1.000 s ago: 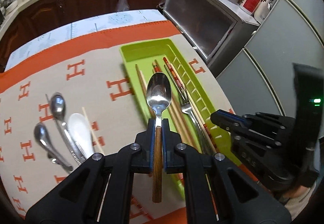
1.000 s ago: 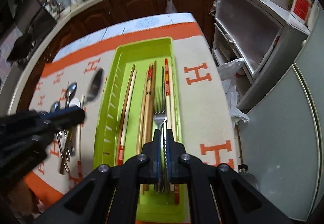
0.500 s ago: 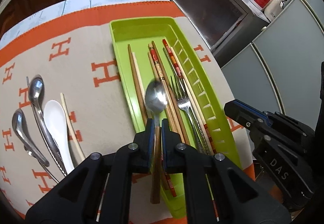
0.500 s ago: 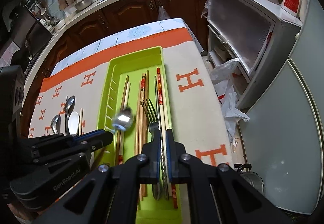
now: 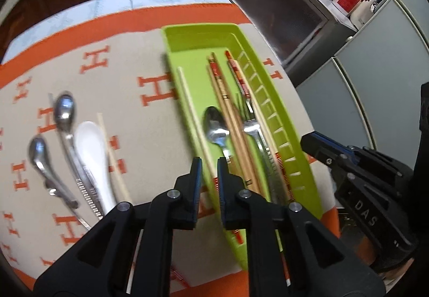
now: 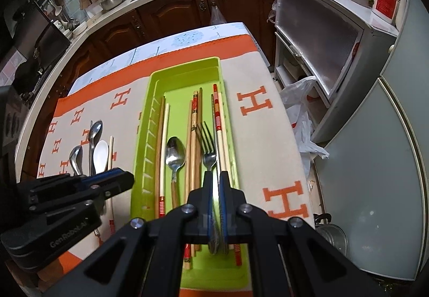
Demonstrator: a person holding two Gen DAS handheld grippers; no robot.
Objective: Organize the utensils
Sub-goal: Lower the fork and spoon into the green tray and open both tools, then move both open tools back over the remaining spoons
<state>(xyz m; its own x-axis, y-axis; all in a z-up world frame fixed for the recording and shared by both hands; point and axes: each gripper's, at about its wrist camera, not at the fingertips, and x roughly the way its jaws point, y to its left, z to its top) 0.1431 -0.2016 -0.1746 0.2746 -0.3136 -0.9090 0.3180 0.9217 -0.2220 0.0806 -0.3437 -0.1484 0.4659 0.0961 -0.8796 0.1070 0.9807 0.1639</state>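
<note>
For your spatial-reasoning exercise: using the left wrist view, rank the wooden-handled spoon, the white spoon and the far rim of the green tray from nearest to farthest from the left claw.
1. Wooden-handled spoon: in the tray, just ahead of the left claw.
2. White spoon: on the cloth, off to the left.
3. Far rim of the green tray: well ahead.

The right gripper (image 6: 216, 181) has its fingers (image 6: 207, 191) closed on the handle of a fork (image 6: 207, 148), whose tines point away along the green tray (image 6: 150, 120). In the tray, a metal spoon with a wooden handle (image 6: 174, 160) lies left of the fork, among several chopsticks (image 6: 193, 136). The tray rests on an orange and beige cloth (image 6: 257, 141) covering the tabletop. To the left of the tray, the left gripper (image 6: 118, 180) hangs above the cloth, near two metal spoons (image 6: 93, 133) and a white spoon (image 6: 101, 153).
</note>
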